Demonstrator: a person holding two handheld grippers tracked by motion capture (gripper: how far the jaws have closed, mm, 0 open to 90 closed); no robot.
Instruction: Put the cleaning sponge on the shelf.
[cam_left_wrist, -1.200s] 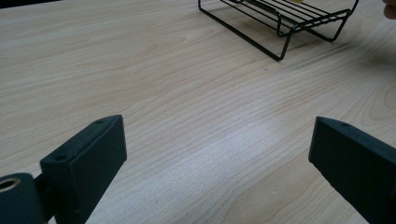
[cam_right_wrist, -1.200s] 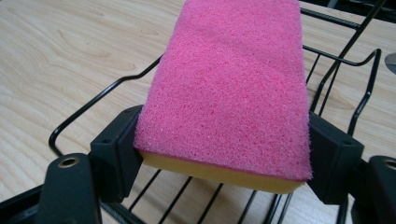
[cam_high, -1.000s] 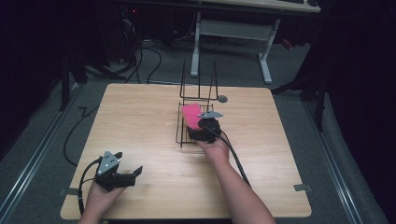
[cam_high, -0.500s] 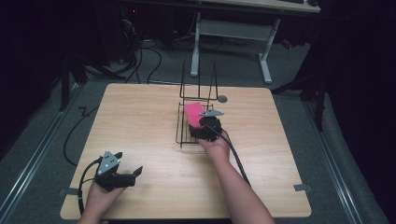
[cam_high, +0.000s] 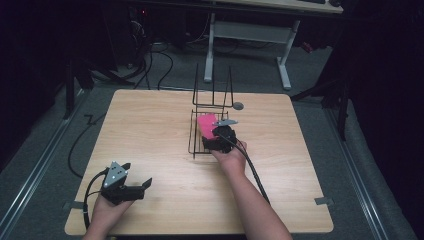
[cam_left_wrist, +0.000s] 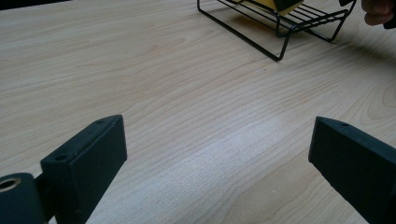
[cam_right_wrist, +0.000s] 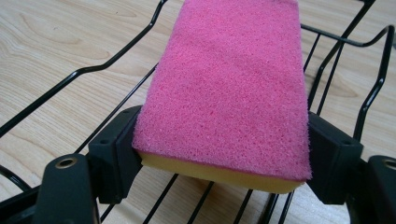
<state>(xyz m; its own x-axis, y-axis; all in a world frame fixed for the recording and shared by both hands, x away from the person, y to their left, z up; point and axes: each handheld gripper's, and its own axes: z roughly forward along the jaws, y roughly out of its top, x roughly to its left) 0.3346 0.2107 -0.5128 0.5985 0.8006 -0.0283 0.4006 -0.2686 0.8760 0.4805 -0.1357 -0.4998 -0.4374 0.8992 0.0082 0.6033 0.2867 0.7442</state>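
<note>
The work surface is a light wooden table (cam_high: 150, 135) with a visible grain, standing on grey carpet (cam_high: 45, 165) in a dark room. A metal floor rail (cam_high: 35, 172) runs along the left side of the table and another along the right. Behind the table stands a white-legged desk (cam_high: 250, 35), with dark cables (cam_high: 155, 60) on the floor at its left.

At the near left corner of the table, the left gripper (cam_high: 145, 184) rests low over the wood, held in the person's left hand (cam_high: 107, 210). Its jaws stand wide apart with only bare table between them, as the left gripper view confirms. A black cable (cam_high: 89, 200) loops from its body.

Near the table centre stands a black wire rack (cam_high: 192, 137), with a flat ribbed base and a tall upright wire frame at its far end. A small round grey object (cam_high: 238, 106) lies on the table just beside the frame, to its right.

The right gripper (cam_high: 216, 134) reaches over the near end of the rack base. Its jaws are clamped on the two long sides of a pink sponge (cam_right_wrist: 229, 88) with a yellow underlayer. The sponge is inside the rack, tilted up toward the far end, above the base wires. The rack's side wires rise on both sides of the sponge and closely flank the jaws. The right forearm (cam_high: 250, 195) crosses the near right part of the table.
</note>
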